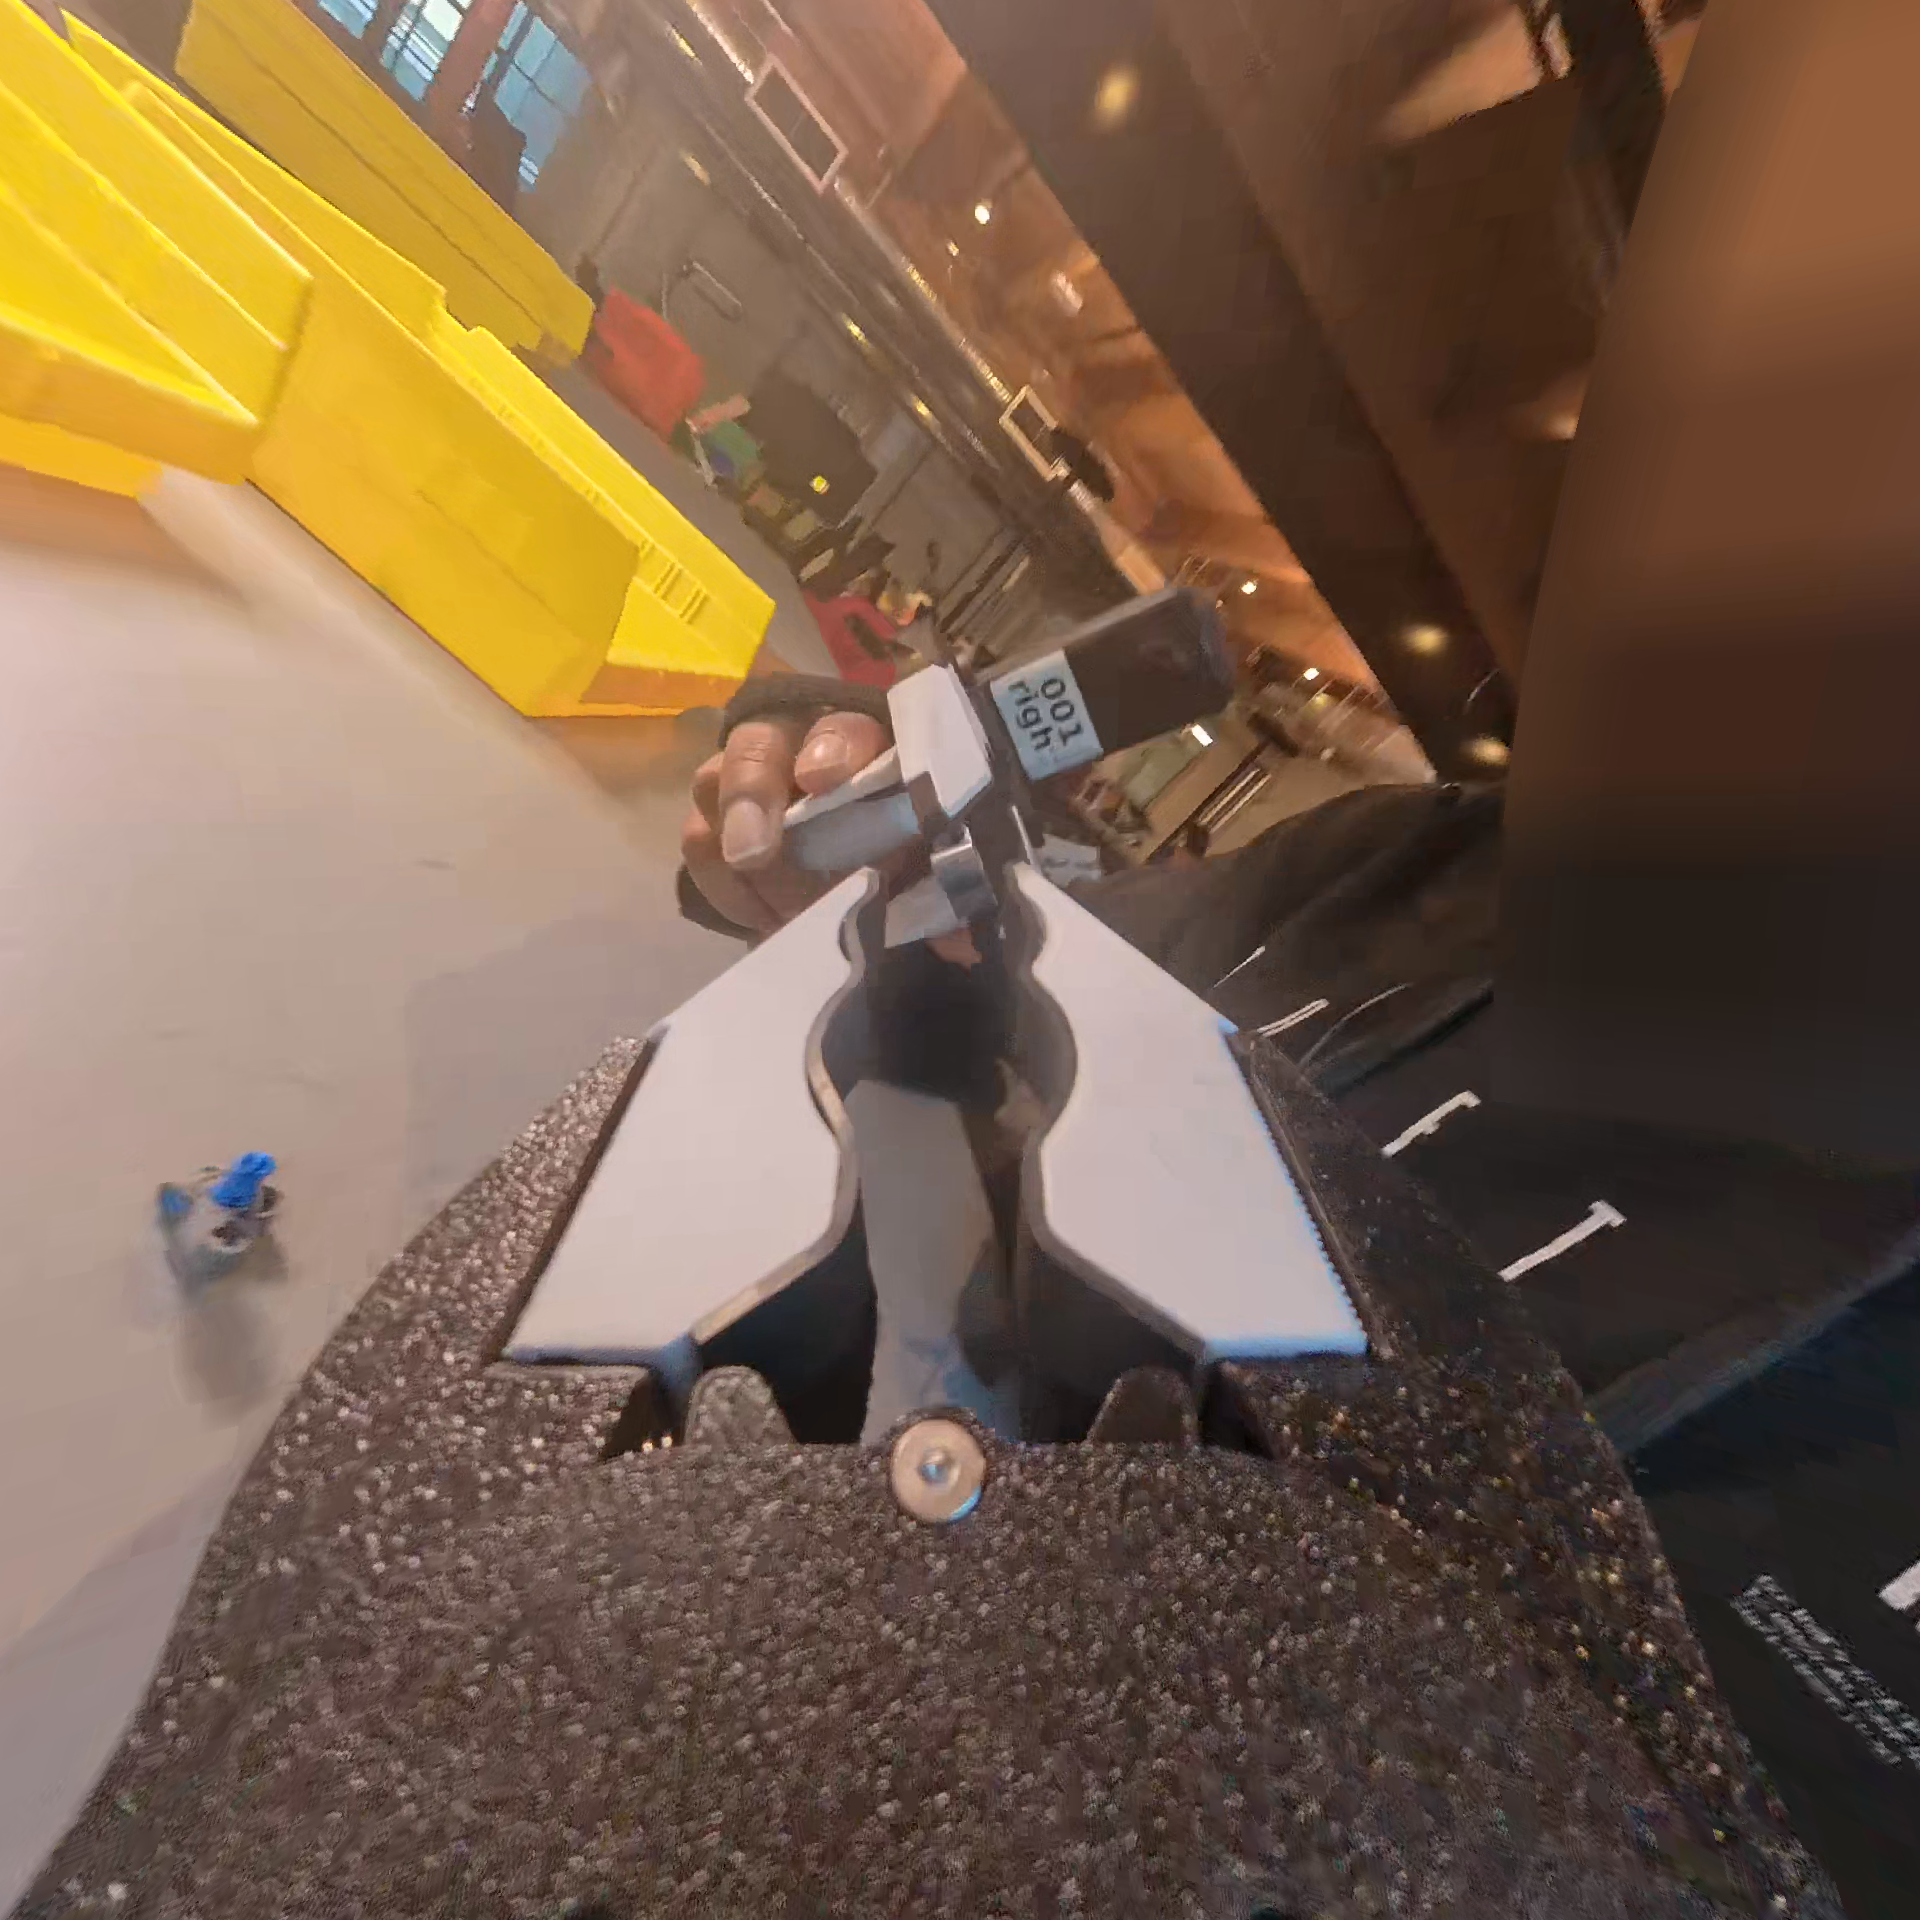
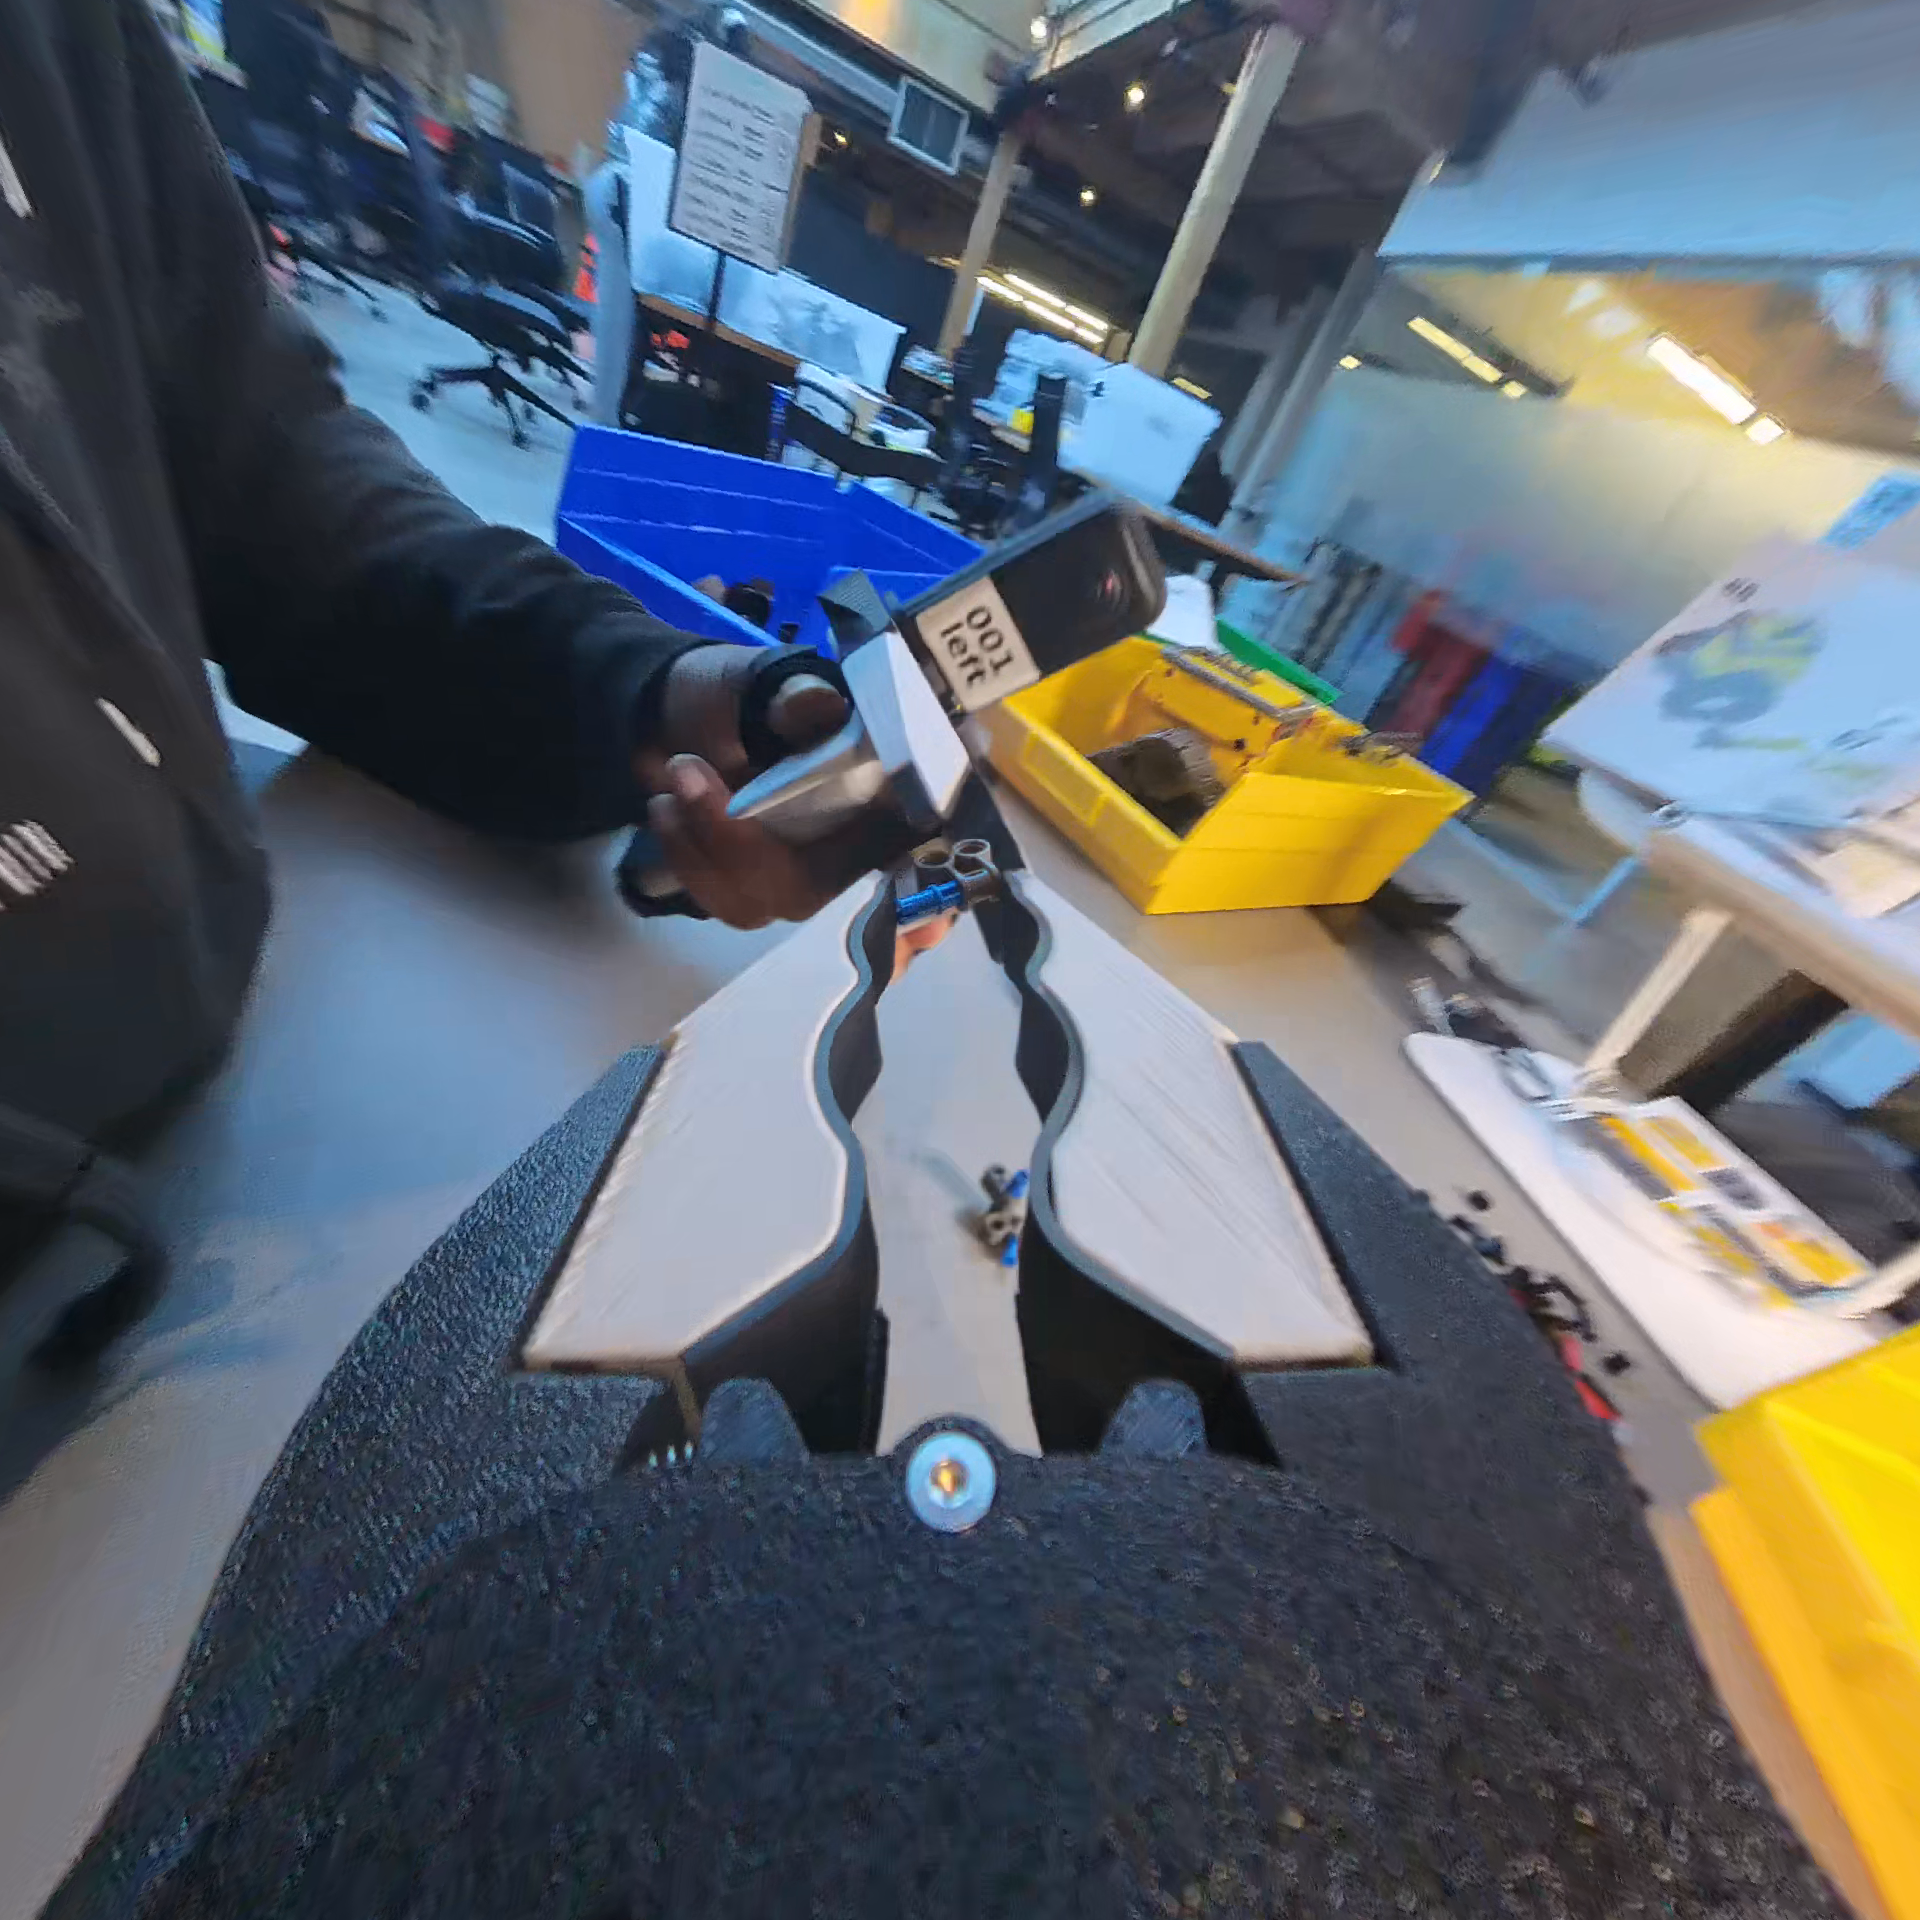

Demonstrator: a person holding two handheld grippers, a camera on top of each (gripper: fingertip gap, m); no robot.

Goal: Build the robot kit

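The two grippers meet tip to tip above a grey table (image 1: 260,831). My left gripper (image 1: 943,894) has its jaws nearly together on a small grey piece (image 1: 940,878). My right gripper (image 2: 948,896) is shut on a grey holed connector (image 2: 958,858) with a blue pin (image 2: 923,900). A hand (image 1: 748,800) holds the right gripper's handle, and another hand (image 2: 717,831) holds the left one. How the held pieces touch is hidden by the fingertips. A loose grey piece with blue pins (image 1: 218,1210) lies on the table, and also shows in the right wrist view (image 2: 1001,1210).
Yellow bins (image 1: 468,488) stand along the table's far side. A yellow bin with dark parts (image 2: 1247,821), a blue bin (image 2: 727,530) and another yellow bin (image 2: 1829,1558) surround the work spot. A printed booklet (image 2: 1662,1216) and scattered small dark parts (image 2: 1538,1288) lie on the right. A black sleeve (image 2: 416,623) crosses from the left. The tips of both grippers are at nearly the same place.
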